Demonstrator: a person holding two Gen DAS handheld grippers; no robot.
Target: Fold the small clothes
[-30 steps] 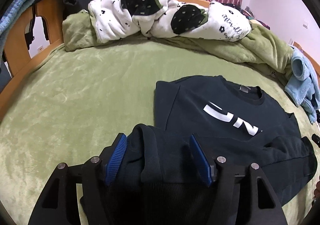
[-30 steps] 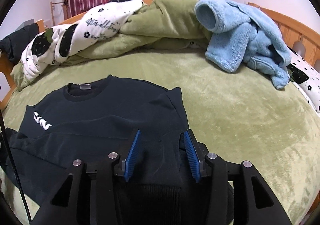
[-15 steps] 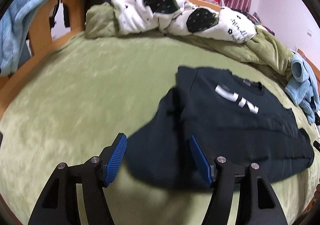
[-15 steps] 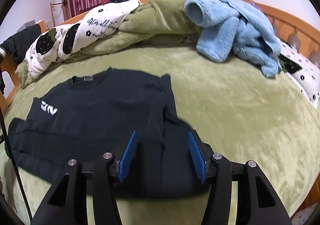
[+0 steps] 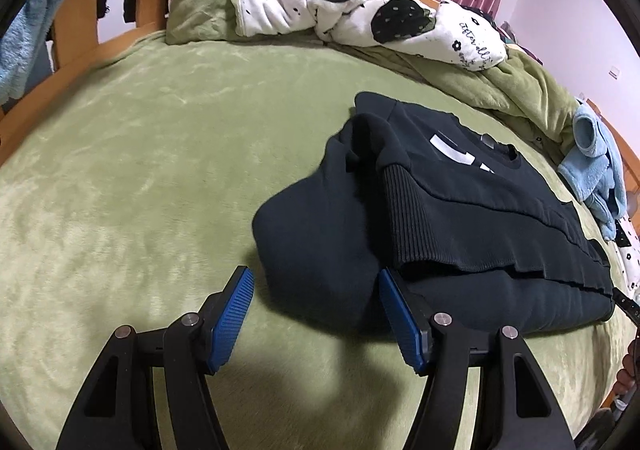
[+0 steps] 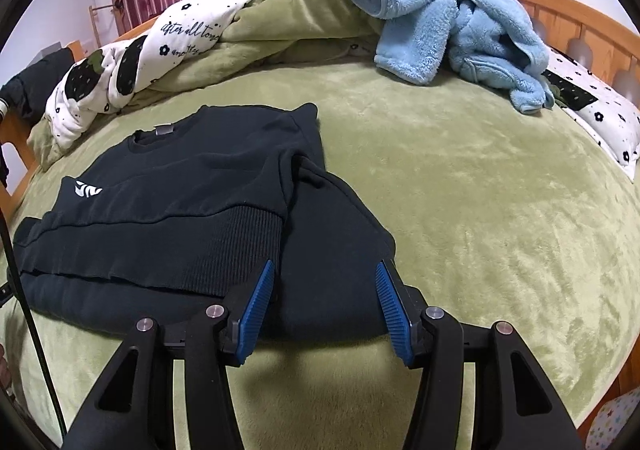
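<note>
A black sweatshirt (image 5: 460,201) with a white logo lies on the green bed (image 5: 140,169), its ribbed hem folded up over the chest. It also shows in the right wrist view (image 6: 192,209). My left gripper (image 5: 316,314) is open and empty, just short of the sweatshirt's near left corner. My right gripper (image 6: 328,306) is open and empty, with its jaws either side of the near right corner, which lies flat on the bed.
A white patterned quilt (image 5: 340,9) and a bunched green blanket (image 6: 288,17) lie along the far side. A light blue fleece garment (image 6: 452,17) lies at the far right. A wooden bed frame (image 6: 580,25) runs behind it.
Both grippers let go of the sweatshirt's lower edge after carrying it up over the chest, then drew back. The fold now rests on the bed.
</note>
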